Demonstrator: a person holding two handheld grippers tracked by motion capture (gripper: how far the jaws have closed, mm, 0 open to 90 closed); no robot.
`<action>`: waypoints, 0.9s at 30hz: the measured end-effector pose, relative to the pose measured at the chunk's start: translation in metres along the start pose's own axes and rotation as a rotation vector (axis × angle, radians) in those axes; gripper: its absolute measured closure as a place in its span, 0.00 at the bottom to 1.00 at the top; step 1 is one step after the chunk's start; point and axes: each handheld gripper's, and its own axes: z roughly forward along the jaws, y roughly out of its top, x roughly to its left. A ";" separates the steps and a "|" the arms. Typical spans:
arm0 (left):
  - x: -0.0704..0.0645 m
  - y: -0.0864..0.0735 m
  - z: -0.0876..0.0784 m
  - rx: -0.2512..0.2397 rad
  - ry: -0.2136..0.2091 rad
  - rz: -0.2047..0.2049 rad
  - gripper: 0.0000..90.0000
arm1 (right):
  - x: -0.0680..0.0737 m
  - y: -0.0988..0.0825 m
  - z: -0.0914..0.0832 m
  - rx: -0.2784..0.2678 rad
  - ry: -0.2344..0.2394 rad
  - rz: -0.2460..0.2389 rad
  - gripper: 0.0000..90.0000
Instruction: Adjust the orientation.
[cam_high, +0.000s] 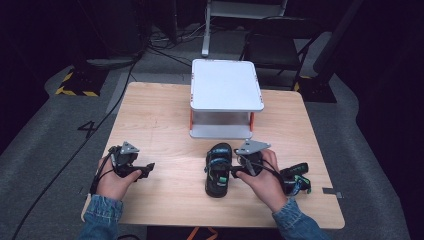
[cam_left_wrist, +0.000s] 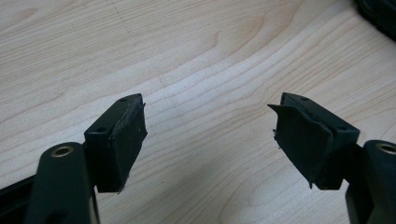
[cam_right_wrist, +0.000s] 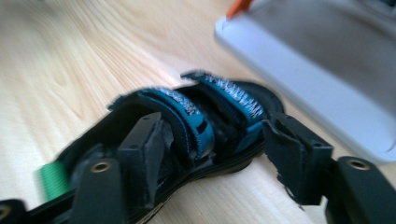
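Wooden table (cam_high: 160, 120) is seen bearing a white two-tier stand (cam_high: 226, 85) at its far edge. One black sandal (cam_high: 218, 170) with teal straps lies flat in front of that stand, with the right gripper (cam_right_wrist: 212, 156) held just over it, jaws parted and nothing clamped. The left gripper (cam_left_wrist: 210, 140) is held apart over bare wood, well left of the sandal.

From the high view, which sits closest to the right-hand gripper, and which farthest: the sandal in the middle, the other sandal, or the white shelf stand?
Measured from the right gripper:
1. Middle sandal, right beside its fingers, to its left.
2. Other sandal, at the table's right edge, behind the hand.
3. White shelf stand, at the table's far side.
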 end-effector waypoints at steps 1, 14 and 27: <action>0.000 0.001 0.000 -0.003 0.001 0.001 0.28 | -0.005 -0.002 -0.010 -0.019 -0.008 0.013 0.41; -0.005 0.019 0.008 -0.016 -0.017 0.014 0.28 | -0.074 -0.038 -0.104 -0.041 -0.123 0.111 0.38; -0.008 0.026 0.017 -0.006 -0.038 0.025 0.28 | -0.097 -0.082 -0.132 0.094 -0.137 0.140 0.35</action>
